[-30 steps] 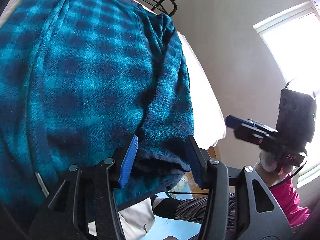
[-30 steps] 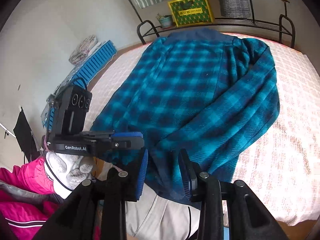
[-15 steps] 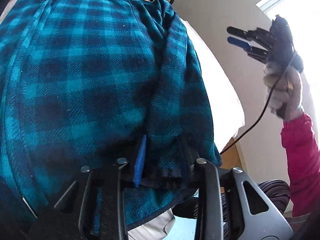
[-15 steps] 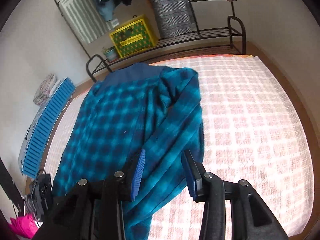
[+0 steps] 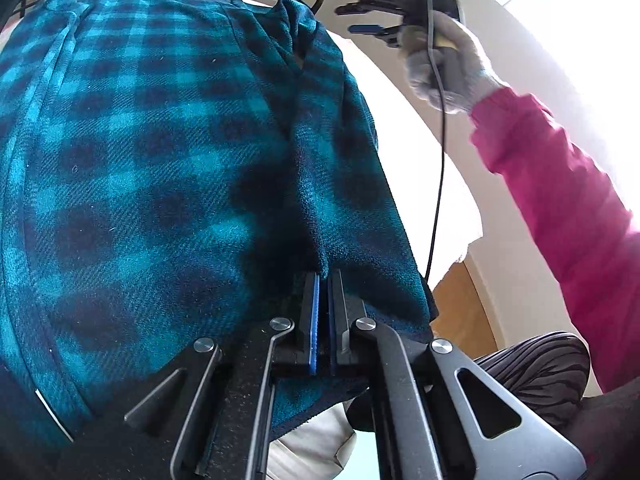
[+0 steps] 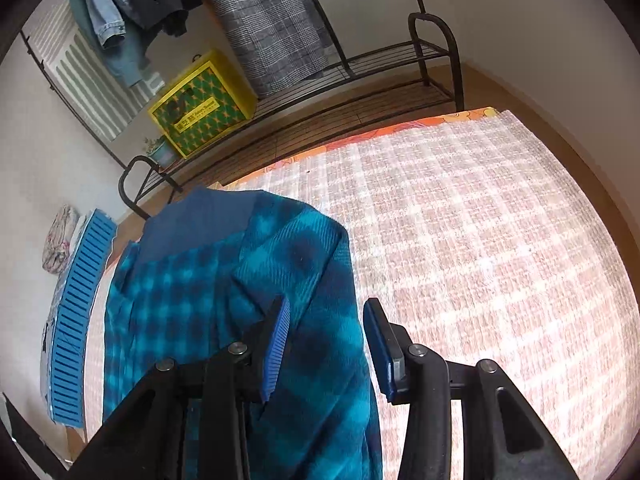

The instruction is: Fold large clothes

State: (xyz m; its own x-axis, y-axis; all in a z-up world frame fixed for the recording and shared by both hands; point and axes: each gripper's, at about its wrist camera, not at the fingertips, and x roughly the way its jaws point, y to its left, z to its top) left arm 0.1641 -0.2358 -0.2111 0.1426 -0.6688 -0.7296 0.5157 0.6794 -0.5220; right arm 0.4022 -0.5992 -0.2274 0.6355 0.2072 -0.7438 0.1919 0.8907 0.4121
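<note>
A large teal and navy plaid fleece shirt [image 5: 152,168] lies spread on the bed, collar at the far end. My left gripper [image 5: 323,280] is shut on the shirt's near hem, close to its right side seam. My right gripper [image 6: 326,312] is open, with nothing between its pads, and hovers above the folded-in right sleeve and shoulder of the shirt [image 6: 296,256]. It also shows in the left wrist view [image 5: 372,20], raised high in a gloved hand.
The bed has a pink and white checked cover [image 6: 480,240]. A black metal rack [image 6: 360,64] with hanging clothes and a yellow box [image 6: 200,104] stands past the far end. A blue slatted crate [image 6: 76,320] lies at the left.
My left gripper has shut on the shirt's near hem. My right gripper has risen and moved forward over the shirt's right sleeve, still open.
</note>
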